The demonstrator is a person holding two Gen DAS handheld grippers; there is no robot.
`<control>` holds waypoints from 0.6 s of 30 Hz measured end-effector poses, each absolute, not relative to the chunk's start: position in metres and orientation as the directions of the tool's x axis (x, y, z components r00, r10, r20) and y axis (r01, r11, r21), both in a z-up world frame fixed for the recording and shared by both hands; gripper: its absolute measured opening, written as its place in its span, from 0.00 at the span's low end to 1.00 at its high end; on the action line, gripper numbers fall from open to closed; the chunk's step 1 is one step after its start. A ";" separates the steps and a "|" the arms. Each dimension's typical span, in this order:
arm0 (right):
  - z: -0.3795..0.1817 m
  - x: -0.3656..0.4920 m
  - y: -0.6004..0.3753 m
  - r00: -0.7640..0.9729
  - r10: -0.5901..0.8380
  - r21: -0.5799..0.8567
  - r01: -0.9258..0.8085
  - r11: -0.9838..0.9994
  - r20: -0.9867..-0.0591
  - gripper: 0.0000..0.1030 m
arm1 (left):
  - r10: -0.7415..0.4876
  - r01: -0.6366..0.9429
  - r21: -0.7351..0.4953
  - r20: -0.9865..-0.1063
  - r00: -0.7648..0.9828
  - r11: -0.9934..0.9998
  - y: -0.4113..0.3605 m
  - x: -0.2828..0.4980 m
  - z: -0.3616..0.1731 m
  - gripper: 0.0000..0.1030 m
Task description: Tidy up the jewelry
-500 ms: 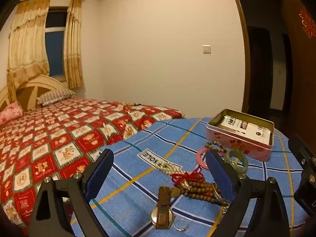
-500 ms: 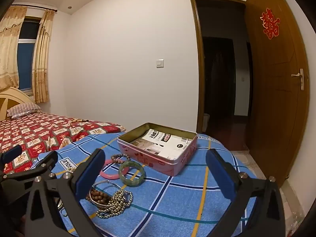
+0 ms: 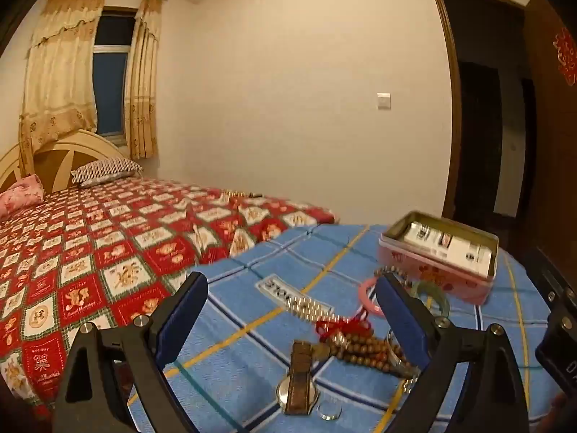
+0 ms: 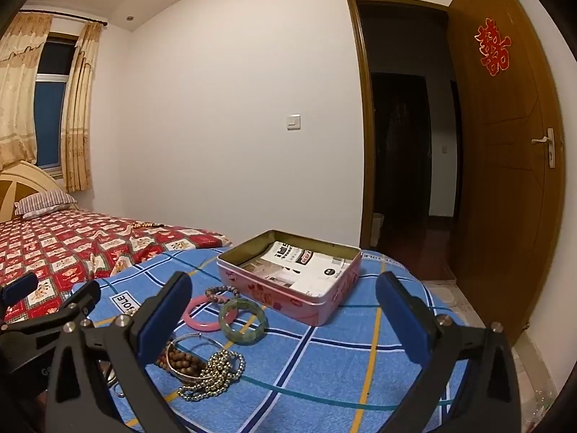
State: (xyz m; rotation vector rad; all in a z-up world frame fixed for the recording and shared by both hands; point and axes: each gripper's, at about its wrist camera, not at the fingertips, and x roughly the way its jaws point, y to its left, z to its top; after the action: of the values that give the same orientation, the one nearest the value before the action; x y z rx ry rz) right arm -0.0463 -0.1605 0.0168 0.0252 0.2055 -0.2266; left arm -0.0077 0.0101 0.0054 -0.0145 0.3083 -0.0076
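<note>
Left wrist: watch [image 3: 298, 386] lies flat (strap [image 3: 302, 355] running away from camera).

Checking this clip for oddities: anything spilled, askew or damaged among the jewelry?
Nothing damaged. The pink tin holds only papers, while the jewelry lies loose on the blue cloth: green bangle, pink bangle, metal bead chain.

One tin [image 4: 288, 281], two bangles [image 4: 242, 319], one watch [image 3: 297, 386], one ring [image 3: 329, 411].

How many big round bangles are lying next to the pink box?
2: the pink bangle and the green bangle, touching, in front of the pink tin. More could hide in the bead pile.
</note>
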 end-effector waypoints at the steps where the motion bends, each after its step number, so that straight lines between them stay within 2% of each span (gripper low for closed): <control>1: 0.018 -0.049 -0.162 0.955 -0.229 0.006 0.235 0.972 -0.189 1.00 | -0.008 0.004 -0.017 -0.273 0.962 1.000 0.010 -0.009 0.008 0.92; 4: 0.022 -0.059 -0.162 0.959 -0.253 0.016 0.258 0.966 -0.129 1.00 | 0.018 -0.017 0.006 -0.204 0.979 1.000 0.009 -0.012 0.012 0.92; 18: 0.023 -0.060 -0.163 0.959 -0.257 0.013 0.261 0.965 -0.123 1.00 | 0.017 -0.014 0.013 -0.211 0.977 1.000 0.008 -0.012 0.006 0.92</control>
State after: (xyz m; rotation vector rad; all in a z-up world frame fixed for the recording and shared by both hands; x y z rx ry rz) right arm -0.0598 -0.1628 0.0233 0.0295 0.1207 -0.2625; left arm -0.0124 0.0075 0.0064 0.0116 0.2129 0.0157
